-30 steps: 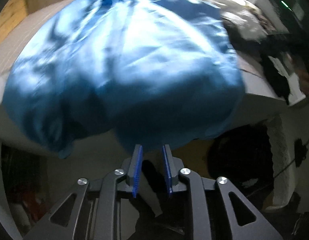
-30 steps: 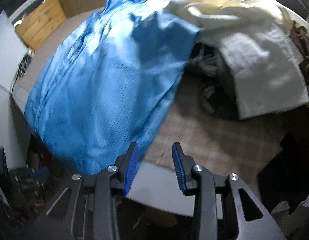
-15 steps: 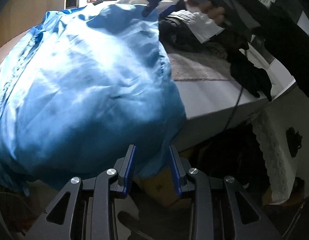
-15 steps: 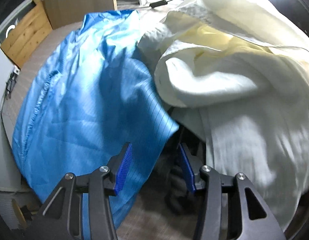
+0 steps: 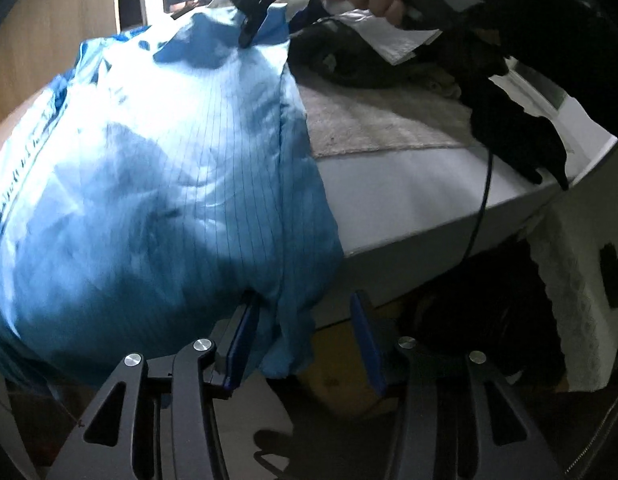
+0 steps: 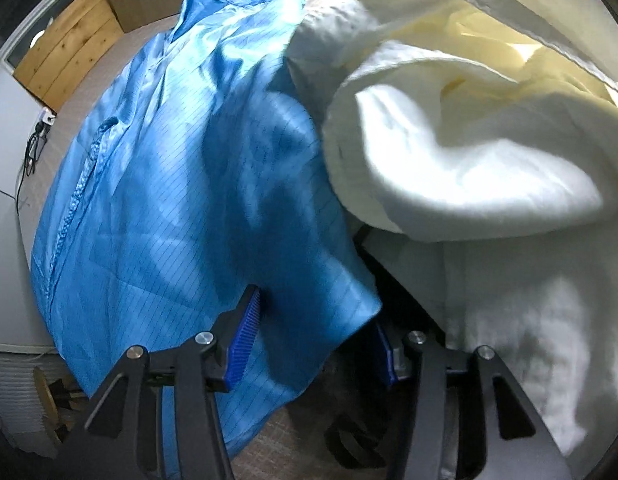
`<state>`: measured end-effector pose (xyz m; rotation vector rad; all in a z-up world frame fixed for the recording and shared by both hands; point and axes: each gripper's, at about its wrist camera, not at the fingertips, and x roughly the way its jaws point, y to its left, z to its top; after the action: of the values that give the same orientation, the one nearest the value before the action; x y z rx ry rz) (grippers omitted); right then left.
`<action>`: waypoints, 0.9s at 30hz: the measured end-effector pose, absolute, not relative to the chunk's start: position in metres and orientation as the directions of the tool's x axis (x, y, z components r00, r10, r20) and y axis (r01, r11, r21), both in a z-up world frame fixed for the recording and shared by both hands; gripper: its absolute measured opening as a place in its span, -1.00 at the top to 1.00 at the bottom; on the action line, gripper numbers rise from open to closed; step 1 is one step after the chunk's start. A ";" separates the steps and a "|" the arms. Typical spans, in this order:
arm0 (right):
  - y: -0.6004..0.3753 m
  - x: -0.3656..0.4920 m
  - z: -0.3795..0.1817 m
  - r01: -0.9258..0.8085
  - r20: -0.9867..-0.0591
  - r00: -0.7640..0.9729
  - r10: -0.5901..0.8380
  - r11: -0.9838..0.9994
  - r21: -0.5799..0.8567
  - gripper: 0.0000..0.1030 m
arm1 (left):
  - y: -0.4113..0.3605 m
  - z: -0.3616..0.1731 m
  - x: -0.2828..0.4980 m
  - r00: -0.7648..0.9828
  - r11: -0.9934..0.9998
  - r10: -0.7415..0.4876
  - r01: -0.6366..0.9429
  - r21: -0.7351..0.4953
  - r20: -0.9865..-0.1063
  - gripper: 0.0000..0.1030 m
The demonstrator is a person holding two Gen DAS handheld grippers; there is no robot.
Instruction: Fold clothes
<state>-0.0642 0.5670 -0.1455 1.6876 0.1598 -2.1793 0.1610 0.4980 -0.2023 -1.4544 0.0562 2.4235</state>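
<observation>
Left hand-held gripper (image 5: pixel 305 344): black linkage arms with ribbed blue pads, jaws parted and opening. A hanging corner of the blue garment (image 5: pixel 157 184) lies between the pads; the left pad touches the cloth, the right pad stands clear, so the grip is released.

Right hand-held gripper (image 6: pixel 315 344): same build, jaws parted and opening. The garment's lower corner drapes between the pads and hides the right one; whether either pad presses cannot be told.

Blue garment: largest item, thin glossy fabric with a fine grid of dark lines and a zip seam along its left side. It lies spread on the table (image 5: pixel 405 200), its near edge hanging over the table's front.

White cloth (image 6: pixel 469 152): thick, soft, rolled folds, touching the garment's right edge.

Beige mat (image 5: pixel 373 120): coarse weave, flat, right of the garment.

Dark clothes (image 5: pixel 509 128): crumpled, beyond the mat.
</observation>
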 end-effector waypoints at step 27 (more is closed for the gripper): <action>0.536 -0.054 -0.075 0.200 -0.978 -0.160 -0.132 -0.975 0.099 0.78 | 0.301 -0.130 0.180 -0.562 -0.862 0.446 -0.058 -0.504 -0.697 0.98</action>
<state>-0.0538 0.5361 -0.0751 1.8790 0.0784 -2.2381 0.1803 0.3005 -0.1297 -1.2789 -0.6279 2.4643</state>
